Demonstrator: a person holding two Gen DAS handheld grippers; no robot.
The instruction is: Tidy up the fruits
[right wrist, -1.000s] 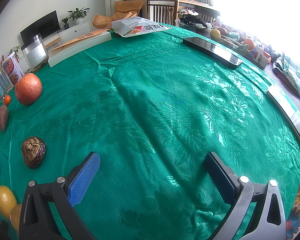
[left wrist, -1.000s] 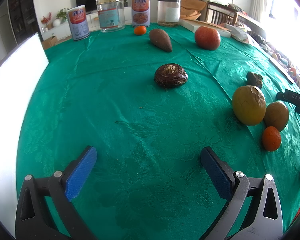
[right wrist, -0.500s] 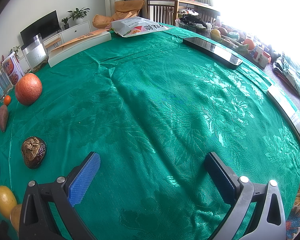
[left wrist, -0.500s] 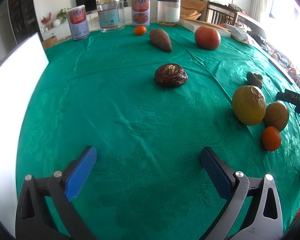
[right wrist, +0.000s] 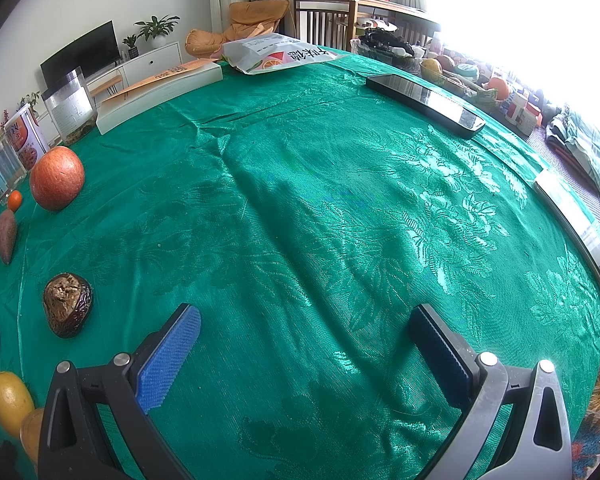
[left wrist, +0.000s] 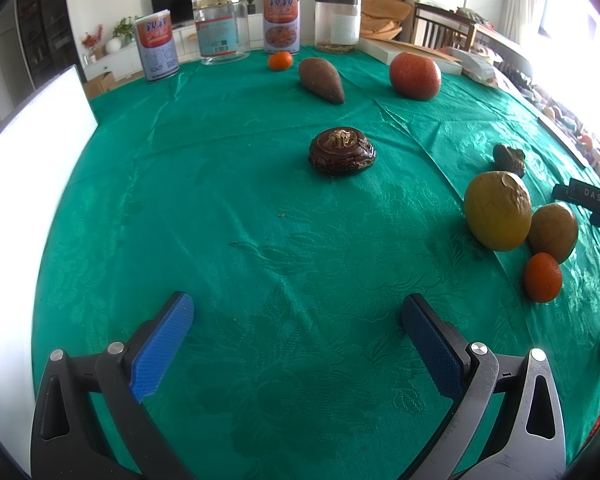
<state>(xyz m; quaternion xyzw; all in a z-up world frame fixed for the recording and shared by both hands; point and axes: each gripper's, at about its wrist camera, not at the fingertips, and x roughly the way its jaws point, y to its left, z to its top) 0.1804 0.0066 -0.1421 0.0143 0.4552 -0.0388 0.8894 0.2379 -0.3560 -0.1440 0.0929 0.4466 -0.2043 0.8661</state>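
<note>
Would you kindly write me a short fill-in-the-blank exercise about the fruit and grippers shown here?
1. The tablecloth is ____ in colour.
2. The left gripper has its jaws ____, with nothing between them.
3. The small orange fruit lies nearest the brown fruit and the large ____ fruit.
4. The right gripper holds ____.

Missing words: green; open; yellow; nothing

Table with a wrinkled fruit in the middle, sweet potato and big orange behind it, cans and jars along the far edge, mango on the right, small orange in front of it, phone far right
</note>
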